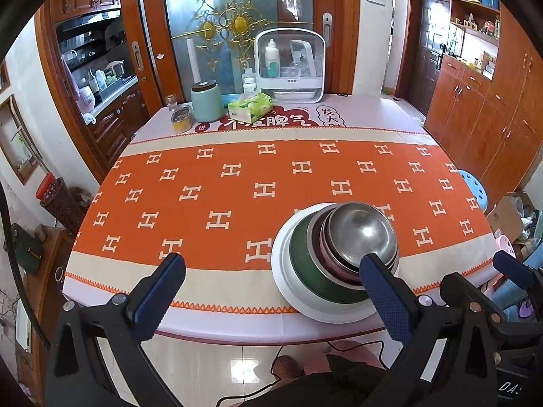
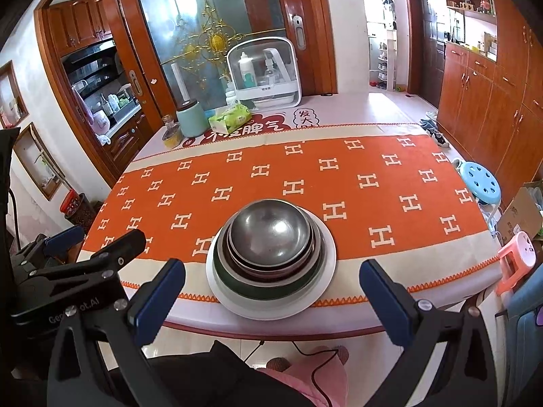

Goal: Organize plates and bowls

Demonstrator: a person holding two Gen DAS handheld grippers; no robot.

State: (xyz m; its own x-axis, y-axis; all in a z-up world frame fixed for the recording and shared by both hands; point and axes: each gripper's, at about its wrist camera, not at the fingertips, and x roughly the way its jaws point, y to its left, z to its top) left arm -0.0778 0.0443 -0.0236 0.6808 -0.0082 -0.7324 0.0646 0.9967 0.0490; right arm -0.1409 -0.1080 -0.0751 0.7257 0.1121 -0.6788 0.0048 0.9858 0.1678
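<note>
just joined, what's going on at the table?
A person holds the left gripper and the right gripper, both open and empty, back at the near table edge. The dishes sit nested in one stack on the orange tablecloth: steel bowl on top, then a green bowl, all on a white plate. Neither gripper touches the stack.

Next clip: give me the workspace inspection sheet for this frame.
Surface: table under an orange patterned cloth.
Job's things: steel bowl nested on darker dishes, all on a white plate near the front edge.
Clutter: mint canister, tissue pack, jar, white cabinet at the far side.
Grippers: left gripper and right gripper open, holding nothing.
Cables: black cable below the table edge.
Surroundings: blue stool, wooden cupboards.
</note>
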